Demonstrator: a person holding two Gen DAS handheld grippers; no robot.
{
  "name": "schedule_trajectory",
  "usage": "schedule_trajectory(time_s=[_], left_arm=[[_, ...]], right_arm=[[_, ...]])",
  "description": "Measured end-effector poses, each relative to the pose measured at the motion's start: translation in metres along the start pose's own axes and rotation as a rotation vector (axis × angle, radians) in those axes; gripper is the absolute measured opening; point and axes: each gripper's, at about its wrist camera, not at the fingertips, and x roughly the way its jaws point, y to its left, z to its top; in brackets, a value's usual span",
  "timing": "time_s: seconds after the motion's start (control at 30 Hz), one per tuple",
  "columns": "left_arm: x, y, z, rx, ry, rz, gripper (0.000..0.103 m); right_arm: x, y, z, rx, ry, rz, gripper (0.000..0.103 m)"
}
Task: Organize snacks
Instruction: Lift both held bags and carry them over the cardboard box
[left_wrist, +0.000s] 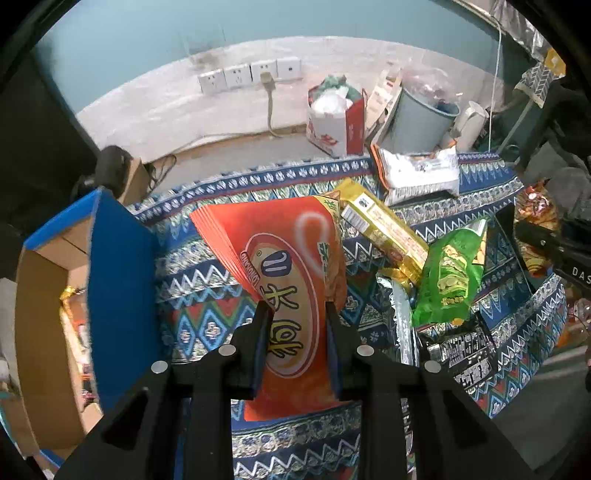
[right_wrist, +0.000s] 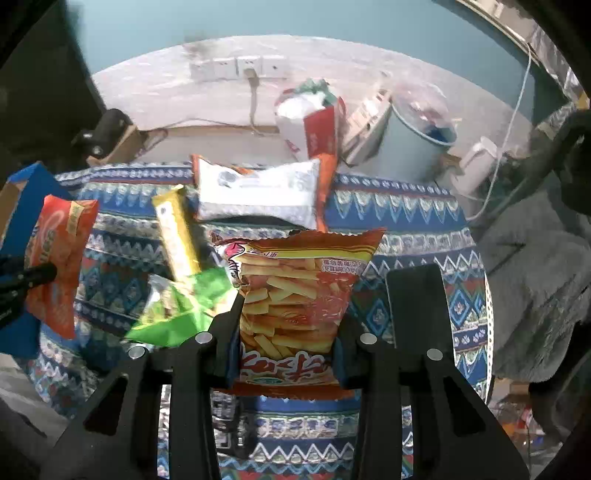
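Observation:
My left gripper (left_wrist: 297, 308) is shut on an orange snack bag (left_wrist: 284, 258) and holds it above the patterned tablecloth, just right of a blue cardboard box (left_wrist: 118, 266). The same bag shows in the right wrist view (right_wrist: 61, 258). My right gripper (right_wrist: 291, 306) is shut on a red-orange bag of fry-shaped chips (right_wrist: 299, 295), lifted over the table. On the cloth lie a green snack bag (left_wrist: 448, 273) (right_wrist: 184, 310), a yellow bar pack (left_wrist: 384, 229) (right_wrist: 175, 232) and a white bag (left_wrist: 421, 173) (right_wrist: 258, 192).
The blue box stands open at the table's left edge, with some snacks inside (left_wrist: 70, 299). A black-and-silver packet (left_wrist: 461, 350) lies at the front right. Behind the table are a grey bin (left_wrist: 417, 118), a red-white paper bag (left_wrist: 336, 122), a white kettle (left_wrist: 469, 122) and wall sockets (left_wrist: 251, 75).

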Motion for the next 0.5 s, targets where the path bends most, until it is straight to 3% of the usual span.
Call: schedule_trajectory(time_s=[0.5], left_arm=[[-0.051, 0.016, -0.012, 0.030, -0.126, 0.064, 0.027]], right_arm=[[-0.037, 0.054, 0.016, -0.110, -0.096, 0.074, 0.036]])
